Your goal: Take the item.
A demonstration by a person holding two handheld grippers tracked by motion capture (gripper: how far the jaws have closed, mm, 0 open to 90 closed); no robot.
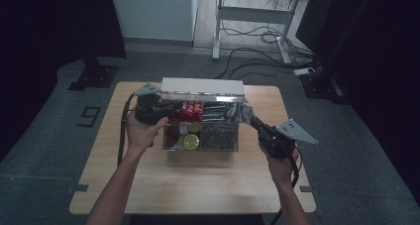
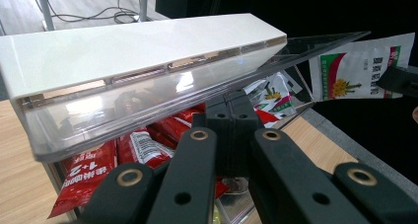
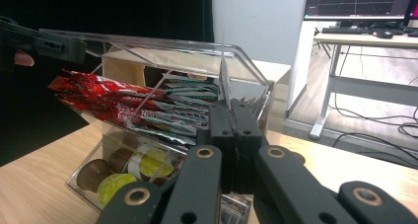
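Note:
A clear acrylic organiser box [image 1: 200, 136] stands in the middle of the wooden table [image 1: 198, 185]. Its lid [image 2: 133, 51], white on top with a clear flap, is tilted up. My left gripper [image 2: 230, 108] is shut, with its tips just under the clear flap, above the red sachets [image 2: 98, 169]. I cannot tell whether it pinches the flap. My right gripper [image 3: 231, 110] is shut on a thin sachet [image 3: 224, 73], seen edge-on at the box's right end. The left gripper view shows this white, flower-printed sachet [image 2: 352, 68]. Red and green sachets [image 3: 123, 103] fill the upper tier, and coffee capsules [image 3: 116, 177] the lower one.
Both of the person's hands flank the box in the high view, with the left gripper [image 1: 163, 108] at its left and the right gripper [image 1: 247, 113] at its right. A white desk [image 1: 257, 12] with loose floor cables [image 1: 262, 41] stands beyond the table. Black stand bases [image 1: 94, 76] sit on the grey floor.

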